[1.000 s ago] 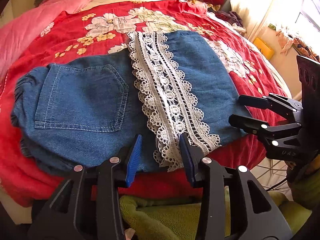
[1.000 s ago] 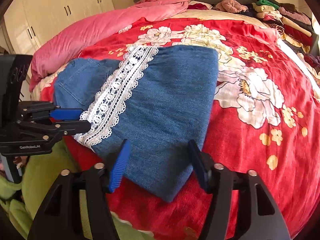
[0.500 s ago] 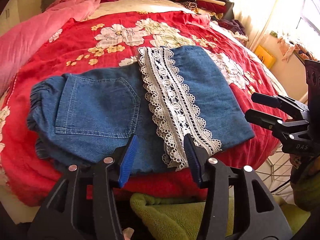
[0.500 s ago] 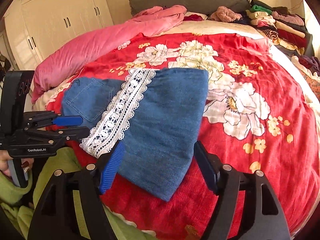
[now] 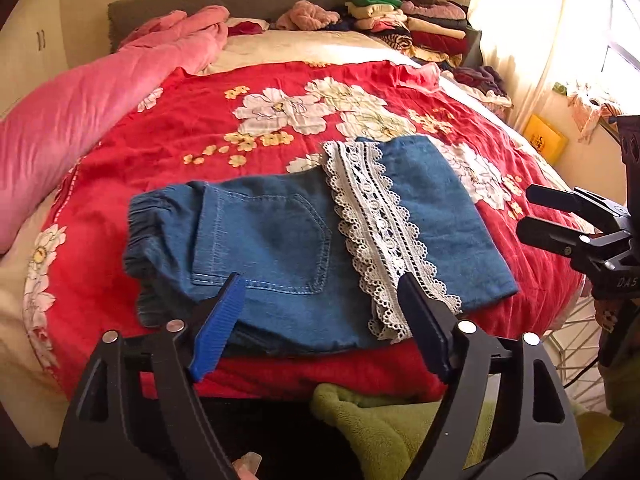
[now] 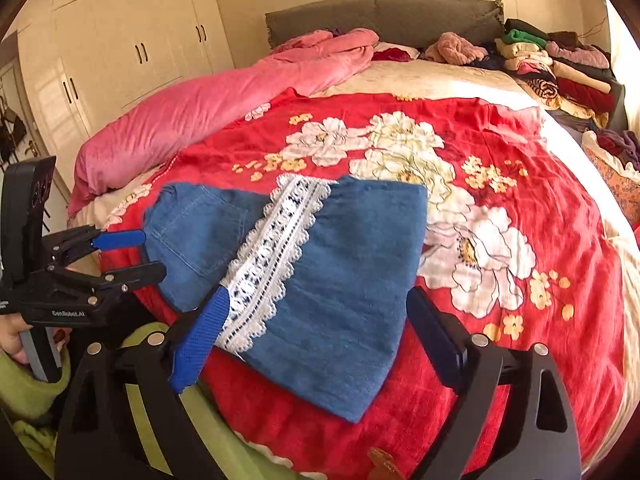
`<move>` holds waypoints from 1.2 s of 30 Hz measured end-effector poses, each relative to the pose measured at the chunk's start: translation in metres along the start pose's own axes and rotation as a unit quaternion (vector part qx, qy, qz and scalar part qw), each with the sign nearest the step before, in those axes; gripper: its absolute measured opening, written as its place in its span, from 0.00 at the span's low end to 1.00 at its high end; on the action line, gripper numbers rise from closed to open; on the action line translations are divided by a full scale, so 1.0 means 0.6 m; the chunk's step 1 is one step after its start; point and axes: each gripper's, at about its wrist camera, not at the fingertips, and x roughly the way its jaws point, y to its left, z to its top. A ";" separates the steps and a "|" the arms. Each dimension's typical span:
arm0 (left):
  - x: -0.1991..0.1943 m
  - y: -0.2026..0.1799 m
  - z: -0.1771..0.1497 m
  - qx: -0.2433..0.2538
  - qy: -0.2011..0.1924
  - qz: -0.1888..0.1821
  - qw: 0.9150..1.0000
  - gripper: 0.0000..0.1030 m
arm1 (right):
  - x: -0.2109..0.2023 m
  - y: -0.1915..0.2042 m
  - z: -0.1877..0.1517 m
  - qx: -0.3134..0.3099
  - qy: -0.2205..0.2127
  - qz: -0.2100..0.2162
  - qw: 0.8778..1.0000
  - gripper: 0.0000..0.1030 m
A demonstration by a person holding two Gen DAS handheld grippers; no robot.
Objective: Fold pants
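Observation:
Folded blue denim pants (image 5: 280, 240) with a white lace strip (image 5: 380, 232) lie on the red floral blanket near the bed's front edge; they also show in the right wrist view (image 6: 340, 280). My left gripper (image 5: 320, 292) is open and empty, held back above the pants' near edge. My right gripper (image 6: 316, 304) is open and empty, just before the pants' right end. Each gripper shows in the other's view, the right gripper (image 5: 532, 216) and the left gripper (image 6: 148, 252), both with jaws apart.
A red floral blanket (image 5: 160, 152) covers the bed. A pink quilt (image 5: 80, 112) lies along the left side. Stacked folded clothes (image 5: 420, 28) sit at the headboard. White wardrobes (image 6: 120, 52) stand left. A green sleeve (image 5: 380, 420) is below.
Both grippers have pulled back and up from the pants, so more of the bed shows. Both stay open and empty. The pants have not moved.

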 end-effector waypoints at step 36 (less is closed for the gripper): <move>-0.023 0.189 -0.031 -0.125 -0.013 0.049 0.991 0.89 | 0.124 0.175 0.181 -0.123 0.011 0.046 0.991 0.93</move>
